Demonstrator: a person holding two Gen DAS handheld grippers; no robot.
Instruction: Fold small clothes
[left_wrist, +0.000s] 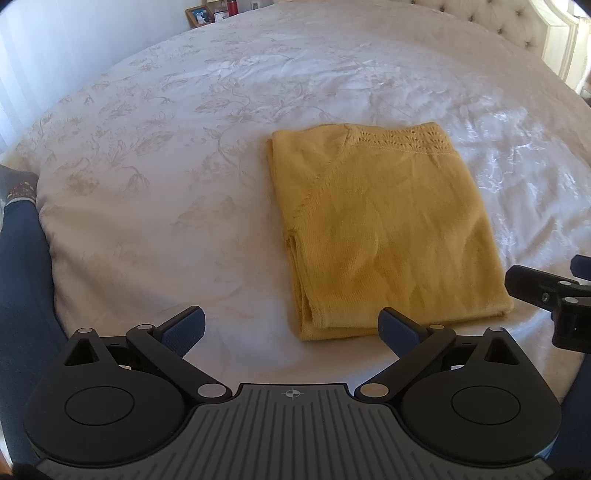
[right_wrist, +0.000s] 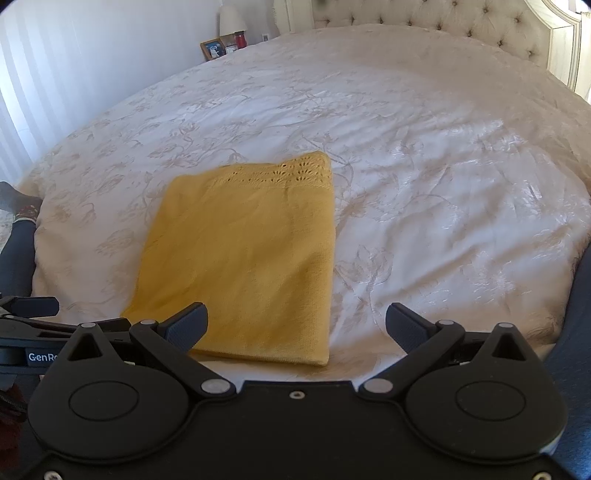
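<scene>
Bed (left_wrist: 147, 221) with floral cover carries the yellow knit garment (left_wrist: 384, 236), folded into a flat rectangle near the bed's near edge. Left tongs (left_wrist: 291, 328) and right tongs (right_wrist: 295, 325) hover level over that edge — both spread wide, gripping nothing.

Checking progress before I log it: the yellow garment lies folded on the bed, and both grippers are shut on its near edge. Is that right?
Not quite. The yellow garment does lie folded on the bed, but neither gripper is shut on it. The left gripper and the right gripper are both open and empty, hovering near its near edge. Each wrist view shows its own fingers spread wide.
</scene>
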